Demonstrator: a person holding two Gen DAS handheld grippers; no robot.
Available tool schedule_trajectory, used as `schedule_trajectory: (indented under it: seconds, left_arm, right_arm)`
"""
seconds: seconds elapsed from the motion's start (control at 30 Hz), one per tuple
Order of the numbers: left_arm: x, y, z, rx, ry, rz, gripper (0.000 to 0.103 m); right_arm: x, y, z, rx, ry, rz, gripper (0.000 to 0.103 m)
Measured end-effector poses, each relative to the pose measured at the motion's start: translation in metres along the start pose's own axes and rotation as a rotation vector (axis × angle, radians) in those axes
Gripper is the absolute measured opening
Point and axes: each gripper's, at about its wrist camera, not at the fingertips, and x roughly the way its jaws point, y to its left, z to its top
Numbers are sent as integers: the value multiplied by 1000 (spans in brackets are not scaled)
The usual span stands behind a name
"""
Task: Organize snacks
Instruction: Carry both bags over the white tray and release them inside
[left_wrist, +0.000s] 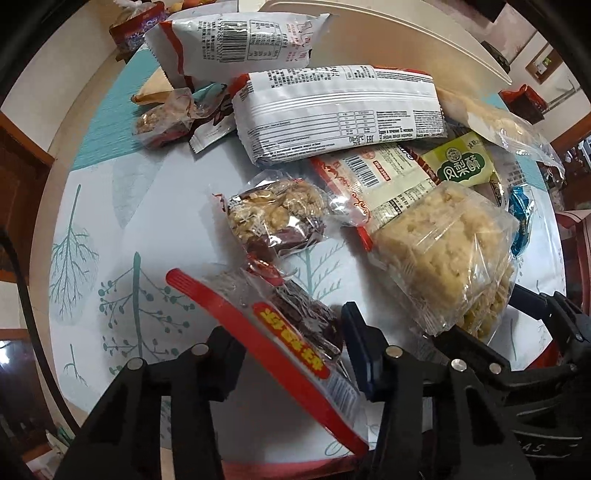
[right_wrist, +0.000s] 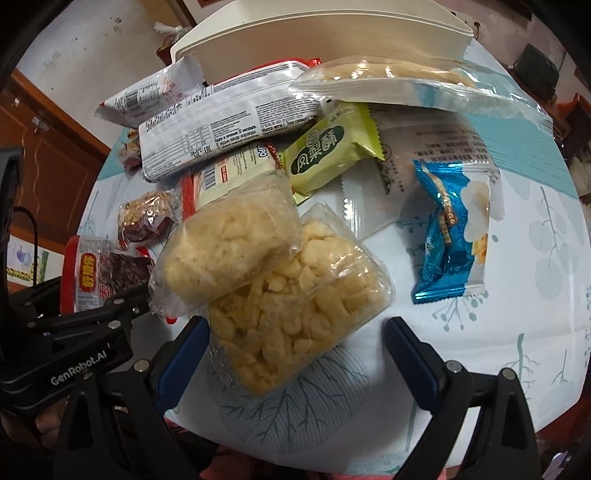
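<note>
My left gripper (left_wrist: 284, 332) is shut on a red-edged clear packet of dark snack (left_wrist: 295, 332), held tilted just above the table; the packet also shows in the right wrist view (right_wrist: 99, 277). My right gripper (right_wrist: 295, 332) is open, its fingers on either side of a clear bag of yellow puffed pieces (right_wrist: 295, 317) that lies on the table. A second clear bag of pale rice cake (right_wrist: 229, 243) rests on top of that bag; it also shows in the left wrist view (left_wrist: 447, 254). A walnut-date packet (left_wrist: 273, 221) lies beyond my left gripper.
A heap of snacks fills the far half of the round tree-print table (left_wrist: 122, 229): long white packets (left_wrist: 332, 110), a green pineapple-cake packet (right_wrist: 332, 147), a blue packet (right_wrist: 450, 229). A white box (right_wrist: 332, 29) stands at the back.
</note>
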Motion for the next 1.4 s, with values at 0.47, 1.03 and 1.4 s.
schedule_trajectory:
  seconds: [0.47, 1.03, 1.4]
  left_arm:
    - [-9, 21, -9, -56, 11, 24, 48]
    - [-58, 22, -4, -28, -61, 29, 48]
    - [-103, 8, 23, 60, -152, 19, 48]
  right_arm:
    - [37, 40, 0, -96, 32, -70, 93]
    - [50, 72, -6, -114, 20, -40, 68]
    - [16, 54, -2, -89, -1, 14, 68]
